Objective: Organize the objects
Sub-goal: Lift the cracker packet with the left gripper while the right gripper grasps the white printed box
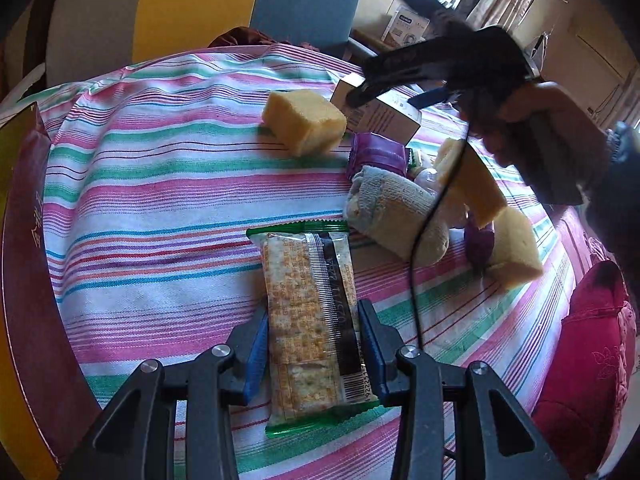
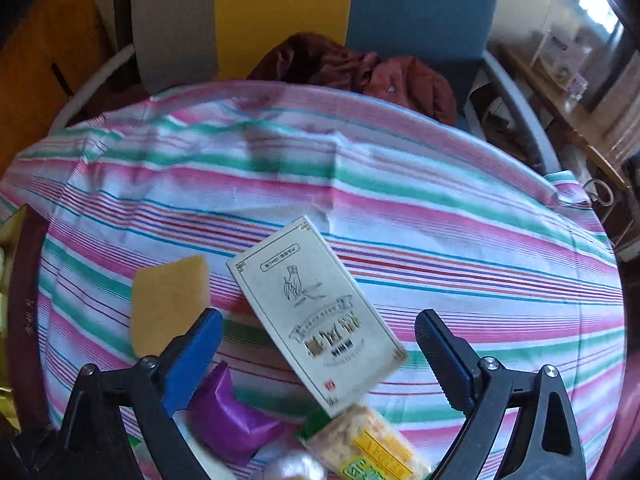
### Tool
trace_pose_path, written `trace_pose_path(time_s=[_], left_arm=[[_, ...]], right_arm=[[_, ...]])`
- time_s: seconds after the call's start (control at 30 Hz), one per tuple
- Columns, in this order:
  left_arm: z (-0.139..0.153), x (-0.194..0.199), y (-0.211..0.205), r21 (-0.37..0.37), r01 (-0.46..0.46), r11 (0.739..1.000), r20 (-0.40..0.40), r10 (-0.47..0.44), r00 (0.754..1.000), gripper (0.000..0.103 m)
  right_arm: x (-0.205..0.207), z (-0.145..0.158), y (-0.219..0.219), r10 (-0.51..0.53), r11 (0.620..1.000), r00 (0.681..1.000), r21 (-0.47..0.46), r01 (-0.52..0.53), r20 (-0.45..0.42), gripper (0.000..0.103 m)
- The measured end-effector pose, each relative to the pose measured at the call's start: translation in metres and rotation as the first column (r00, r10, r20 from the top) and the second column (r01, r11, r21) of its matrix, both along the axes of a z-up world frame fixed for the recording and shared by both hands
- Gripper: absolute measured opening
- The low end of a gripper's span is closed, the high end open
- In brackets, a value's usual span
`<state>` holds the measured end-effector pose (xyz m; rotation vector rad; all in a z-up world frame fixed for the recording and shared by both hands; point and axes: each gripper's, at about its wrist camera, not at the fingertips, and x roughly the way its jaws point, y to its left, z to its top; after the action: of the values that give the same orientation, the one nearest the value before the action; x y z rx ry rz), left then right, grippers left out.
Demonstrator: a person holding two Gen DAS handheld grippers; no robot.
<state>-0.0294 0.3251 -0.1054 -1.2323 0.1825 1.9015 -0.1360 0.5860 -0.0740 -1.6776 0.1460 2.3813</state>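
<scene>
Green-edged and crinkly, the cracker pack [image 1: 310, 320] sits clamped between the blue pads of the left gripper [image 1: 314, 340], lying lengthwise over the striped cloth [image 1: 160, 184]. The pads bite only its near half, so the far end hangs free; a quick swing could let the slick film slide out, and a harder squeeze would likely break the crackers inside. To its right lies a heap: a rolled towel [image 1: 394, 212], a purple packet [image 1: 378, 152], sponge blocks [image 1: 304, 122] and a small box [image 1: 384, 114]. A black cable [image 1: 432, 216] droops across the towel and could snag something as the hands cross. A dark red tray [image 1: 28, 264] borders the left edge, probably where things belong.

From the right wrist, the right gripper [image 2: 320, 356] stands wide apart, holding nothing, above the pale box [image 2: 316, 316], which lies at a slant to the jaws. Closing now would catch it corner to corner, and it may twist or skid. The purple packet [image 2: 228, 416] touches the left finger, a sponge [image 2: 168, 304] sits just beside it, and a snack pack [image 2: 372, 440] lies against the box's near end; any could be nudged or pinched along.
</scene>
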Motion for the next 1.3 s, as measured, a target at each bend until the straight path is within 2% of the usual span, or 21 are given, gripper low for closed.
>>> trace_pose_path(time_s=[0.03,0.07,0.1,0.2,0.33,0.43,0.57,0.77,0.93,1.07,1.17,1.3], left_arm=[[0.000,0.000,0.000,0.002,0.000,1.000,-0.001,0.000,1.000,0.041],[0.000,0.000,0.000,0.004,0.001,1.000,-0.003,-0.001,1.000,0.041],[0.001,0.001,0.000,0.005,0.001,1.000,-0.005,-0.001,1.000,0.041],[0.002,0.002,0.001,0.004,0.007,1.000,-0.017,-0.006,1.000,0.041],[0.004,0.003,0.001,0.008,0.006,1.000,-0.018,-0.005,1.000,0.040],[0.007,0.008,0.002,-0.005,0.006,1.000,-0.037,-0.006,0.999,0.040],[0.018,0.013,0.002,0.011,-0.001,1.000,-0.052,0.002,0.999,0.040],[0.055,0.026,-0.027,0.052,-0.017,0.998,-0.130,0.024,0.991,0.040],[0.084,0.038,-0.069,0.069,-0.094,0.993,-0.180,0.105,0.978,0.040],[0.094,0.036,-0.090,0.055,-0.166,0.985,-0.222,0.174,0.959,0.040],[0.098,0.034,-0.108,0.029,-0.225,0.974,-0.250,0.226,0.942,0.040],[0.093,0.028,-0.130,0.013,-0.301,0.953,-0.252,0.294,0.922,0.040]], right_arm=[[-0.001,-0.005,-0.002,0.000,1.000,1.000,-0.002,0.000,0.013,0.086],[-0.002,-0.010,-0.004,0.001,1.000,1.000,0.001,-0.001,0.027,0.060],[-0.001,-0.011,-0.007,-0.002,1.000,1.000,-0.005,0.002,0.028,0.051],[0.010,0.004,-0.015,-0.019,1.000,0.999,0.004,0.019,-0.041,0.051],[0.035,0.043,-0.029,-0.019,1.000,0.989,0.018,0.022,-0.149,0.051],[0.058,0.068,-0.047,0.009,1.000,0.980,0.011,-0.007,-0.200,0.051],[0.082,0.081,-0.072,0.026,0.999,0.971,-0.016,-0.031,-0.238,0.051],[0.112,0.072,-0.106,0.010,0.997,0.964,-0.075,-0.031,-0.266,0.051],[0.134,0.049,-0.133,0.031,0.989,0.965,-0.134,-0.068,-0.262,0.051],[0.142,0.020,-0.163,0.107,0.975,0.964,-0.163,-0.149,-0.243,0.051],[0.141,-0.006,-0.173,0.125,0.973,0.973,-0.168,-0.159,-0.195,0.051],[0.139,-0.011,-0.177,0.140,0.974,0.971,-0.152,-0.170,-0.193,0.051]])
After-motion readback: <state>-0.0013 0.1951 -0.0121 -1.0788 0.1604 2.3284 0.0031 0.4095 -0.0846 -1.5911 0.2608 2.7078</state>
